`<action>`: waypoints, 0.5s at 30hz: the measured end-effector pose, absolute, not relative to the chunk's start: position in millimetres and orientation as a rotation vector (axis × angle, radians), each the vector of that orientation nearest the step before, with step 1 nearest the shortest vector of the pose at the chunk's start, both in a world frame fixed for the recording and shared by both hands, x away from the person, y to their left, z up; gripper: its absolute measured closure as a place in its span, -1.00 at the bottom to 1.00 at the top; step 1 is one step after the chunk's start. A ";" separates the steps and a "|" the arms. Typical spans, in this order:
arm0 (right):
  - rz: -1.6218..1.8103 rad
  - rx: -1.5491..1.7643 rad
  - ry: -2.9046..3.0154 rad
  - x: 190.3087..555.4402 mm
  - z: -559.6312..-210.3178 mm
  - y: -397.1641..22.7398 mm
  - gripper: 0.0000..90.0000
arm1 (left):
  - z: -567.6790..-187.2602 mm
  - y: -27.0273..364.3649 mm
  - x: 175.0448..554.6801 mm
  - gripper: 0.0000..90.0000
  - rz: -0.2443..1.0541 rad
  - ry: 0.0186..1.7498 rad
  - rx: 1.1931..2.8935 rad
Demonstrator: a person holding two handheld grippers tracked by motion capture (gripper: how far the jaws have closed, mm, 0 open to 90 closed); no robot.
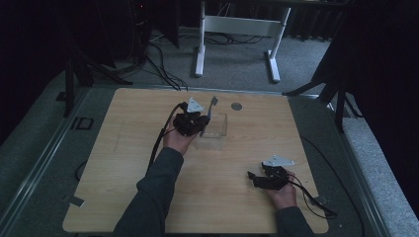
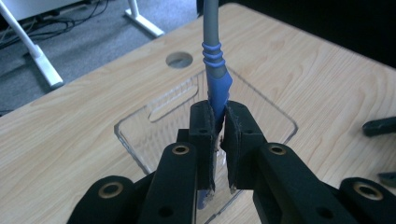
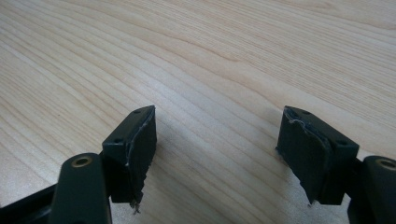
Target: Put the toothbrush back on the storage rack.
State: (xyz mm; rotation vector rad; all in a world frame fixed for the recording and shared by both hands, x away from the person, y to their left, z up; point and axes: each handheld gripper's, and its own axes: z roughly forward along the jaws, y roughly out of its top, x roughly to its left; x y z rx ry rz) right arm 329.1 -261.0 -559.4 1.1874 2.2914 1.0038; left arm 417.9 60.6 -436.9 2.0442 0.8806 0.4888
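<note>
Two black grippers work over the pale wooden counter (image 1: 123,163). The left gripper (image 2: 218,122) clamps its fingers on the blue grip of a grey-handled utensil (its working end is hidden), held upright over the clear rectangular plastic container (image 2: 140,135). The right gripper (image 3: 217,140) rests near the counter's right edge, fingers spread wide with nothing between them.

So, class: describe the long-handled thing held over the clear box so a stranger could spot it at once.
Start at the wooden table and find the clear box near its far middle. Above it, the left tool is shut on a blue and grey handle, the one coloured, upright thing there.
</note>
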 end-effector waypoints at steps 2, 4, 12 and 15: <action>1.004 1.187 2.291 329.1 -559.4 -261.1 -0.38 | -439.2 60.0 418.9 0.82 0.485 0.883 2.059; 1.004 1.187 2.291 329.1 -559.4 -261.1 -0.38 | -441.3 59.5 419.8 0.82 0.480 0.887 2.078; 1.004 1.187 2.291 329.2 -559.4 -261.1 -0.38 | -449.5 57.3 422.0 0.82 0.456 0.893 2.129; 1.004 1.186 2.291 329.2 -559.4 -261.1 -0.38 | -455.1 55.7 422.1 0.82 0.443 0.891 2.150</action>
